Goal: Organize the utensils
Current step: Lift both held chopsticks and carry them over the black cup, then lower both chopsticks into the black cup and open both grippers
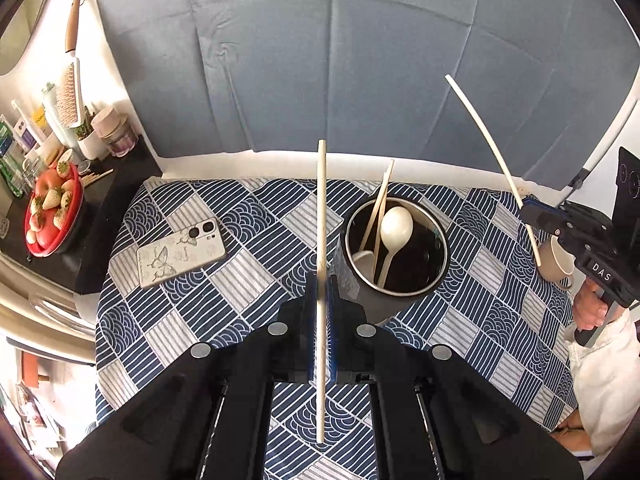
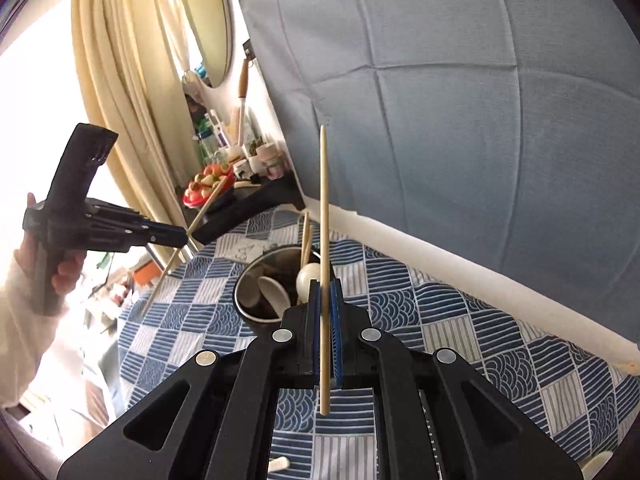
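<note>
My left gripper is shut on a pale chopstick that stands across its pads, held above the cloth just left of the holder. The dark round holder contains a white spoon and a pair of chopsticks. My right gripper is shut on a wooden chopstick, close in front of the holder. Each gripper appears in the other's view: the right gripper with its stick, the left gripper with its stick.
A blue and white patterned cloth covers the surface. On it lie a phone at the left and a beige mug at the right. A red bowl of fruit and bottles crowd a dark side shelf. A blue padded panel rises behind.
</note>
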